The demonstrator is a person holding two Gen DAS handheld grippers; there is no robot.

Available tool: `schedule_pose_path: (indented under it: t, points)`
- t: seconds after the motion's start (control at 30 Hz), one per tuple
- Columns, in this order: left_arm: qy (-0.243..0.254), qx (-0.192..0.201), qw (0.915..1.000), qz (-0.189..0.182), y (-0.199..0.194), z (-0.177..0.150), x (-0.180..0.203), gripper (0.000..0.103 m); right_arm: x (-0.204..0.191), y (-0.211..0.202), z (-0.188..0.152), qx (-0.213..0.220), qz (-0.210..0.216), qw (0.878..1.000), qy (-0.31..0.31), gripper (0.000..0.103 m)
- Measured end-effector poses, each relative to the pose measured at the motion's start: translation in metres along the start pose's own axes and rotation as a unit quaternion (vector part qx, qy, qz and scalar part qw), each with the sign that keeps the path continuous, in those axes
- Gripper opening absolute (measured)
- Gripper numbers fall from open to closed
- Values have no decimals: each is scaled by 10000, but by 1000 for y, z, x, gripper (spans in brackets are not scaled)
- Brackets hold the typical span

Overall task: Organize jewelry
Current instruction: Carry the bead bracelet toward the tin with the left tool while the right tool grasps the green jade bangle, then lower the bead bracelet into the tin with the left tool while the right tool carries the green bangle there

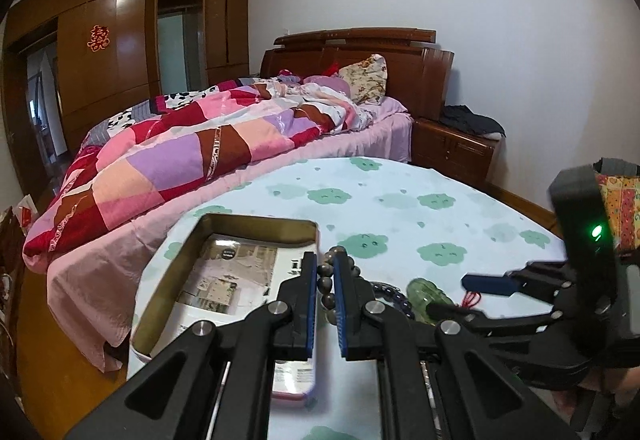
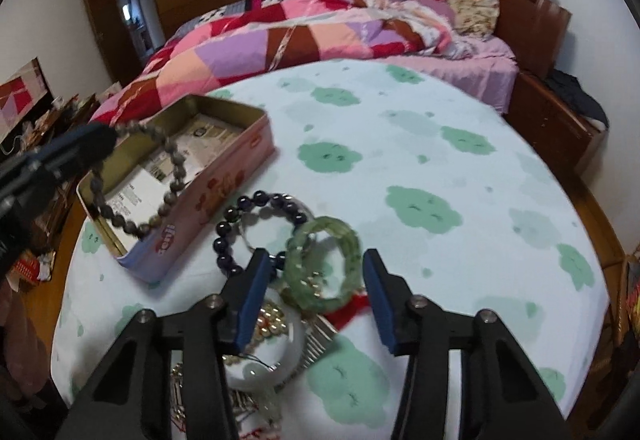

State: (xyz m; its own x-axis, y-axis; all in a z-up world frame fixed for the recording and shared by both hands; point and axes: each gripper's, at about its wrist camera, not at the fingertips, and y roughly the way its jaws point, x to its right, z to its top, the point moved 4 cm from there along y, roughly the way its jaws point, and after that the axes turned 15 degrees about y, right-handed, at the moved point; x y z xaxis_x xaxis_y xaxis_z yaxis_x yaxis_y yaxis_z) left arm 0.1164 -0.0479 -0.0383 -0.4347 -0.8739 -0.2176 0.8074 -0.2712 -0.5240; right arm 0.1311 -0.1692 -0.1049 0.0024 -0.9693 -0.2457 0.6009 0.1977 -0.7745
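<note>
Presently: left hand-held gripper [image 1: 325,272] clenched on brown bead bracelet [image 2: 168,196] above tin [image 2: 224,176]; right hand-held gripper [image 2: 314,272] released over green bangle [image 2: 352,252].

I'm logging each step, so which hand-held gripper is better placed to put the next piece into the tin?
Left. The left hand-held gripper is shut on the brown bead bracelet, dangling over the open tin. The right hand-held gripper is open, holding nothing, near the green bangle.

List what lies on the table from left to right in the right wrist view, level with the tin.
Left tongs holding the grey-brown bead bracelet over the open tin → dark bead bracelet → green bangle → bare cloud-print tablecloth.
</note>
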Motion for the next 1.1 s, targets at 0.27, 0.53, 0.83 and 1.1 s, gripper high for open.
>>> schedule_pose_path:
  t: [0.27, 0.53, 0.83, 1.1]
  points:
    - [-214, -42, 9995, 226, -2, -5, -29, 7, -5, 9, -9, -297, 166, 9991, -269, 12]
    - [-327, -45, 9990, 307, -5, -7, -47, 7, -7, -19, 9, -128, 278, 9988, -374, 12]
    - [-376, -91, 9984, 407, -4, -8, -68, 7, -34, -43, 32, 156, 309, 9959, -838, 10]
    - [-454, -103, 9981, 412, 2, -4, -87, 7, -68, -45, 53, 301, 447, 9909, -1230, 9]
